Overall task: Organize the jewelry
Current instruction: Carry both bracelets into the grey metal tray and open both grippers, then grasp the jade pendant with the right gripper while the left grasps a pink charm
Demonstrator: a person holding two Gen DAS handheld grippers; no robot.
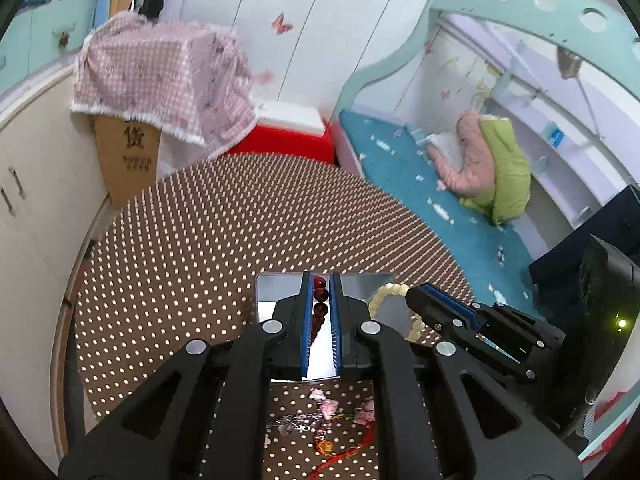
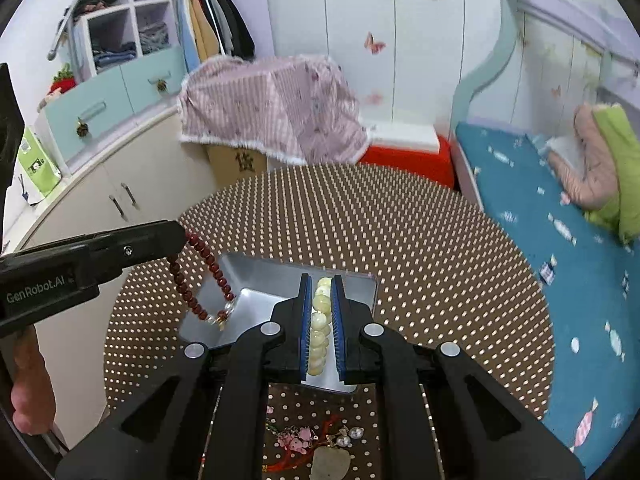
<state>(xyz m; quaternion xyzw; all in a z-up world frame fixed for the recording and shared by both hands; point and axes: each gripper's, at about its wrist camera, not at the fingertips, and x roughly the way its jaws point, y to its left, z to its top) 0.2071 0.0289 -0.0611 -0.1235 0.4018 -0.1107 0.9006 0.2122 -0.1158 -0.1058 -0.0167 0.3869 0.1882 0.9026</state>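
Since both bracelets are already up in the air, the job right now looks like getting each one down into the metal tray (image 2: 256, 280) without a loop draping over its rim. Going left to right: the left gripper (image 1: 320, 320) is clamped on the dark red bead bracelet (image 2: 200, 280), and in the right wrist view that loop dangles from the fingertips with its clear beads and little charm hanging just over the tray's left side. I'd bring it further in toward the middle so the low end touches down first, then let the rest pile on top before the jaws part. Opening while it swings is how beads end up on the dotted tablecloth (image 2: 400, 240).

To the right, the right gripper (image 2: 320, 320) is closed on the cream bead bracelet (image 2: 320, 320), held over the tray's right half. Same advice there, and I'd keep it to its own side so the two strands don't tangle. The grippers sit close together, so lowering one at a time seems safer to me.

Counts: two grippers, two bracelets held, one tray. Nearer the camera, on the cloth, there's a loose pile of jewelry (image 2: 312, 444) not yet sorted. I can pick out a pale flat pendant, some pink charms, two pearly beads and a red cord, but it's too tangled to count pieces properly.
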